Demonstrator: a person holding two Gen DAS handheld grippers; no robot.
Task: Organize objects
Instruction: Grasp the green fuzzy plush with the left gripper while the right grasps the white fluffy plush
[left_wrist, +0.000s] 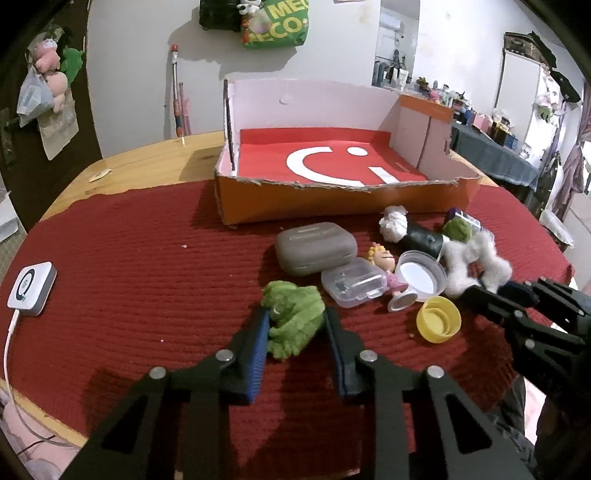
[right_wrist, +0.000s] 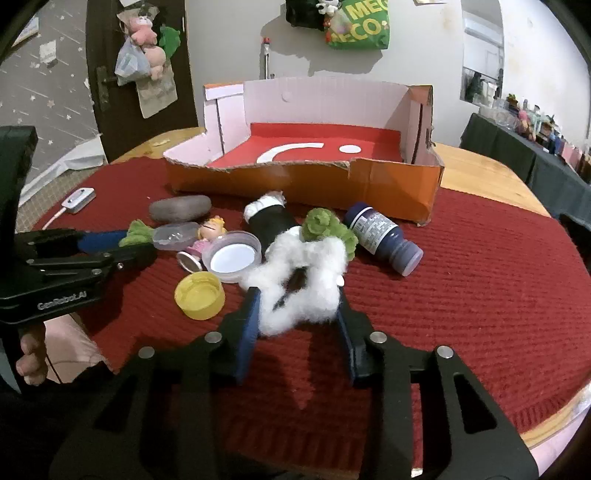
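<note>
Left gripper (left_wrist: 295, 325) jaws were clamped on a green scrunchie (left_wrist: 291, 317) on the red cloth (left_wrist: 147, 258) over the desk. Right gripper (right_wrist: 299, 310) jaws gripped a white scrunchie (right_wrist: 306, 280) beside a yellow cap (right_wrist: 199, 291). Orange box (left_wrist: 332, 199) sat behind the pile, holding none of the objects.

Both units same build: matte black plastic left gripper (left_wrist: 295, 325) and matching right gripper (right_wrist: 299, 306), each with 2 fingers faced in ribbed blue pads (left_wrist: 258, 347). Linkage arms have triangular cutouts, 4 round silver pivot pins per unit. White "GenRobot.AI" lettering on left gripper's side. Person's bare fingers (right_wrist: 31, 360) under its body.
</note>
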